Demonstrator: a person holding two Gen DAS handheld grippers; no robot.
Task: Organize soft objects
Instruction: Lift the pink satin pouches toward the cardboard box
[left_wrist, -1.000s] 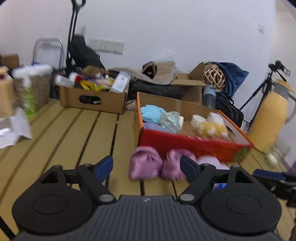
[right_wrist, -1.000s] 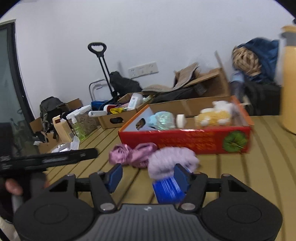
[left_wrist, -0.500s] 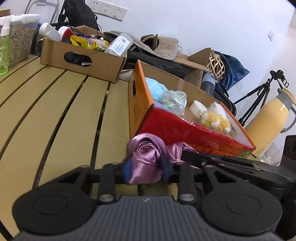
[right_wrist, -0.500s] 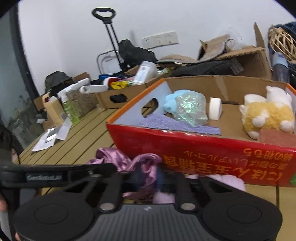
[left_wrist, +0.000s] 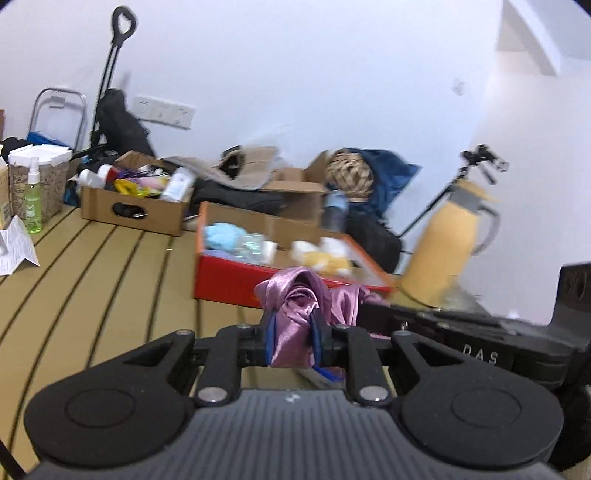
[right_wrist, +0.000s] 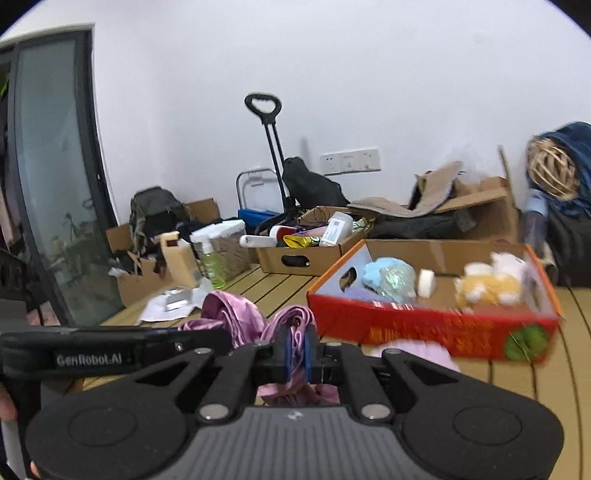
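Note:
My left gripper (left_wrist: 292, 341) is shut on one end of a pink satin cloth (left_wrist: 295, 310) and holds it above the wooden table (left_wrist: 110, 295). My right gripper (right_wrist: 295, 349) is shut on the other end of the same pink satin cloth (right_wrist: 236, 317). The two grippers are side by side, with the cloth bunched between them. A red cardboard box (right_wrist: 424, 328) behind holds a light blue soft item (right_wrist: 380, 271), a yellow plush toy (right_wrist: 487, 288) and a white roll (right_wrist: 426, 282). A pale pink soft item (right_wrist: 417, 352) lies on the table in front of the box.
A brown cardboard box (left_wrist: 133, 210) of bottles stands at the back of the table. A yellow thermos jug (left_wrist: 443, 251) stands right of the red box. A green spray bottle (left_wrist: 33, 199) and papers (left_wrist: 16, 247) lie at the left. Bags and boxes are stacked along the wall.
Both grippers closed on the pink satin cloth and lifted it off the table. Both have pulled back from the red box.

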